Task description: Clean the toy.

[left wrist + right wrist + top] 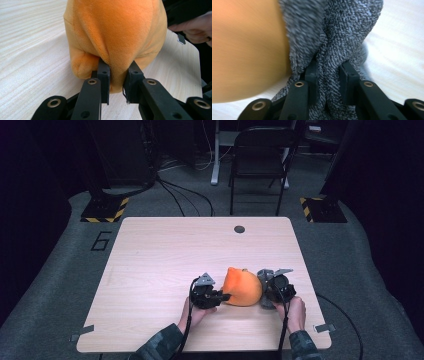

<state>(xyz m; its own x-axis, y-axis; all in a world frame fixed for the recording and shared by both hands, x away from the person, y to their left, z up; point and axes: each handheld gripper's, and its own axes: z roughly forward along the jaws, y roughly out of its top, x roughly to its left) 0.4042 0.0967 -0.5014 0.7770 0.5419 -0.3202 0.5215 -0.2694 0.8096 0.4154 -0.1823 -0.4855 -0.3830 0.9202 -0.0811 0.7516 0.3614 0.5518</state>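
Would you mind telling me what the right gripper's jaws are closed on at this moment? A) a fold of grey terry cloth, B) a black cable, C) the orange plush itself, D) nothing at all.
A: in the right gripper view the right gripper has its two black jaws pinching a bunched fold of the grey cloth, with the orange plush toy lying beside it rather than between the jaws.

On the worktop (150, 270) there is one orange plush toy (242, 287), with one grey towelling cloth (337, 37) bunched against its right side. Two tools flank that toy: left tool (223, 296), right tool (263, 292). One chair (260, 155) stands beyond it.
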